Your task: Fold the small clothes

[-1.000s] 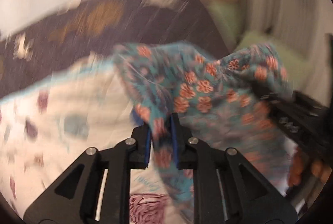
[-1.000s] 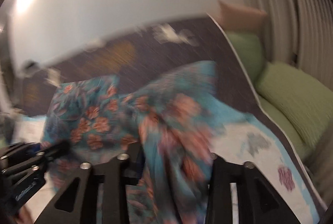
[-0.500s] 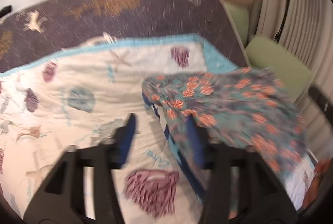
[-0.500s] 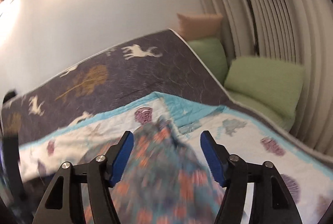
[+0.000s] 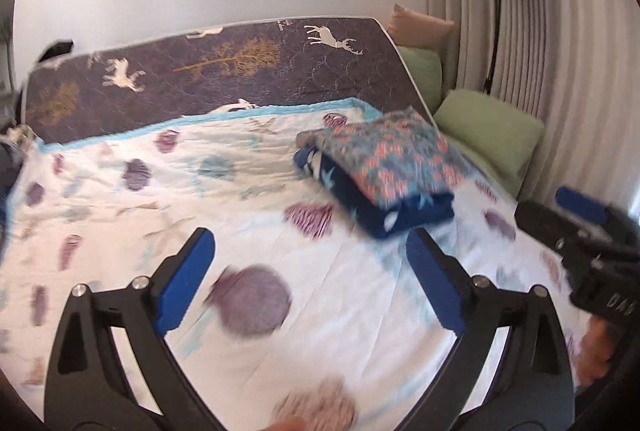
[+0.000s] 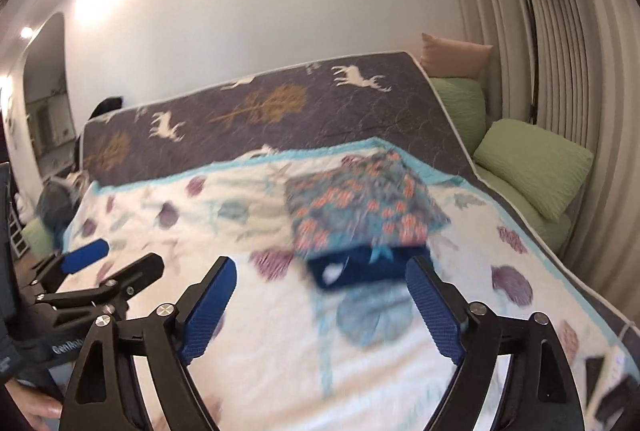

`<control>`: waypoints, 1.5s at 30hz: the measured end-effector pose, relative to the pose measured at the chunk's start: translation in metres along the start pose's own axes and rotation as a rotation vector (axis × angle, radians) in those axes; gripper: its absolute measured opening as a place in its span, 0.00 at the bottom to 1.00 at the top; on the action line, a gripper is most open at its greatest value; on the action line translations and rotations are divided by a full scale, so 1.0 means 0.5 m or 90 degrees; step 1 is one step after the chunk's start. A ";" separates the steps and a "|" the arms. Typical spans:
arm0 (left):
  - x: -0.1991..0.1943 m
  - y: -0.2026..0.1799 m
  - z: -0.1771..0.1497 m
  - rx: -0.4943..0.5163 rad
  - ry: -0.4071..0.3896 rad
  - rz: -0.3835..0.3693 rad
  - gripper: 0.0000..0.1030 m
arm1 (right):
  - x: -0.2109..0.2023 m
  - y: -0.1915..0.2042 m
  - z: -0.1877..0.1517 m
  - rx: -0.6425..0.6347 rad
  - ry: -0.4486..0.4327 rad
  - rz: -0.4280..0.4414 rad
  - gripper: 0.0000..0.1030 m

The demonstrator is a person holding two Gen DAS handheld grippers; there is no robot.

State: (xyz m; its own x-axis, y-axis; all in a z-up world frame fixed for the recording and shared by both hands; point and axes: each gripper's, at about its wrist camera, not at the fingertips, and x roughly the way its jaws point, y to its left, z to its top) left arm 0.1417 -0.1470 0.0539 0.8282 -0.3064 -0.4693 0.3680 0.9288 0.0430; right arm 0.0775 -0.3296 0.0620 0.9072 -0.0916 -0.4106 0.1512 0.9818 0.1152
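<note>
The left gripper (image 5: 310,271) is seen spread wide at the bottom of its own view, its jaws having just been opening, and nothing is held between its blue pads (image 5: 188,275). The right gripper (image 6: 322,305) is likewise spread, just opened, and empty; it also shows at the right edge of the left view.

Just above the right gripper's jaws, at centre frame, the floral garment (image 6: 360,203) is laid folded on top of a folded navy garment (image 6: 360,269), the pair resting on the white patterned quilt (image 6: 260,331). In the left view the stack sits right of centre.

The floral piece appears to overhang the navy one and to lie slightly askew, so the top layer could be judged liable to slide or unfold if the quilt is tugged or a finger brushes it. Green pillows (image 6: 532,167) lie near at the right, and a piece knocked that way might slip toward them.
</note>
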 end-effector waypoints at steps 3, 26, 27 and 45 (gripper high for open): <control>-0.065 -0.010 -0.029 0.026 -0.004 0.018 0.99 | -0.067 0.021 -0.030 -0.011 -0.007 0.002 0.88; -0.251 0.051 -0.154 -0.036 0.021 0.065 0.99 | -0.266 0.078 -0.155 -0.019 0.006 -0.028 0.89; -0.253 0.055 -0.156 -0.043 0.022 0.066 0.99 | -0.267 0.080 -0.155 -0.020 0.006 -0.027 0.89; -0.273 0.064 -0.171 -0.058 0.014 0.068 0.99 | -0.279 0.109 -0.160 -0.036 0.005 -0.007 0.89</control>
State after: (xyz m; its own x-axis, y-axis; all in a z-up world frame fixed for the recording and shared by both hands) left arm 0.0044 -0.0575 0.0439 0.8506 -0.2018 -0.4855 0.2384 0.9711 0.0140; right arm -0.0722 -0.2498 0.0534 0.9025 -0.1014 -0.4187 0.1383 0.9886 0.0588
